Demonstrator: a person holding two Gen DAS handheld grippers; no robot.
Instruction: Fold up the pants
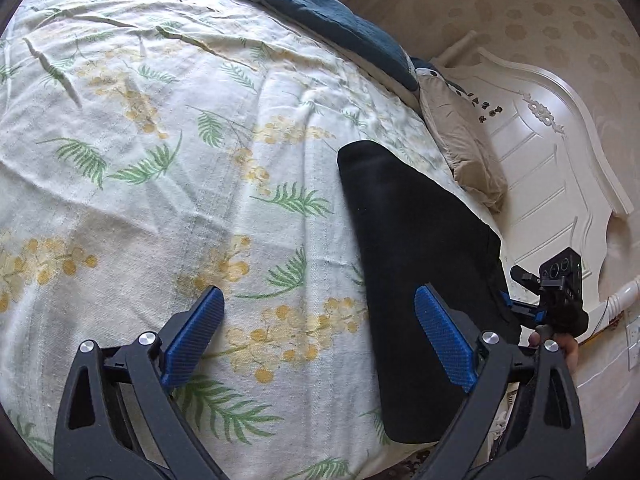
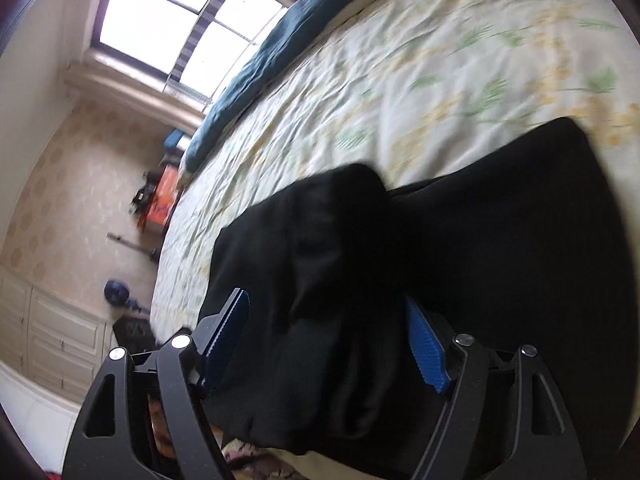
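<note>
The black pants (image 1: 416,248) lie folded lengthwise on the floral bedspread (image 1: 180,160), near the bed's right edge. My left gripper (image 1: 320,340) is open and empty above the bedspread; its right finger overlaps the pants' left edge. The right gripper (image 1: 560,296) shows at the pants' far side, held by a hand. In the right wrist view the right gripper (image 2: 332,344) is open, its blue-padded fingers either side of a bunched part of the pants (image 2: 400,280). I cannot tell whether the pads touch the cloth.
A dark blue blanket (image 1: 320,12) lies along the bed's far side. A beige pillow (image 1: 464,144) rests by the white headboard (image 1: 552,152). A window (image 2: 172,28), white cabinets (image 2: 52,340) and an orange box (image 2: 164,200) stand beyond the bed.
</note>
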